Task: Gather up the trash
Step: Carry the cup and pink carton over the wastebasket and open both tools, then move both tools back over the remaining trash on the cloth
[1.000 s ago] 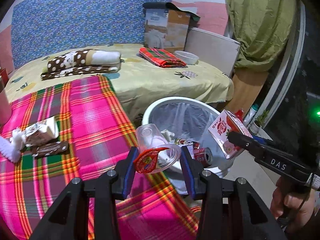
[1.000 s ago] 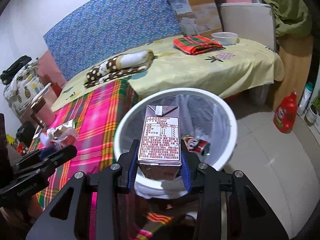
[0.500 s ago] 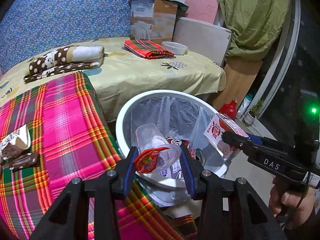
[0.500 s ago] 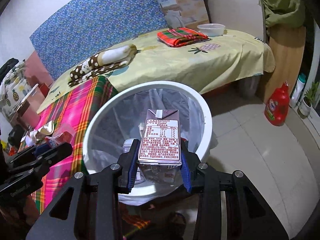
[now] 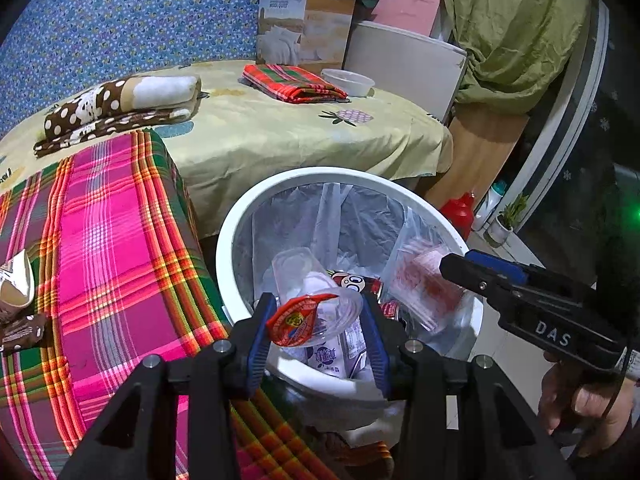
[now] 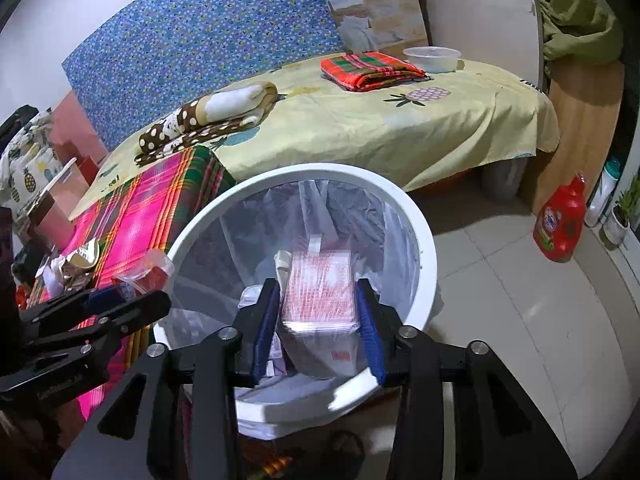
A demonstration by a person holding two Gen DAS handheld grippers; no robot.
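Through the left wrist view I see one white bin (image 5: pixel 240 216) at centre frame, with my left gripper (image 5: pixel 316 330) pinching one clear plastic cup (image 5: pixel 320 312) above its near rim. In the right wrist view my right gripper (image 6: pixel 318 320) has just been opening; one blurred milk carton (image 6: pixel 320 292) sits loose between its spread jaws over the bin (image 6: pixel 424 240). Only this view shows one red detergent bottle (image 6: pixel 560 224) whole, at right.

The white round bin (image 5: pixel 240 216), lined with a clear bag, stands on the floor just beside the plaid-covered tabletop (image 5: pixel 100 240). Over the bin's near rim hangs a clear plastic cup (image 5: pixel 316 304) with a peeled red foil lid. A blurred red-and-white carton (image 6: pixel 320 292) tilts inside the bin's mouth. At the bottom lie a can (image 5: pixel 352 280) and a purple-printed pack (image 5: pixel 328 360).
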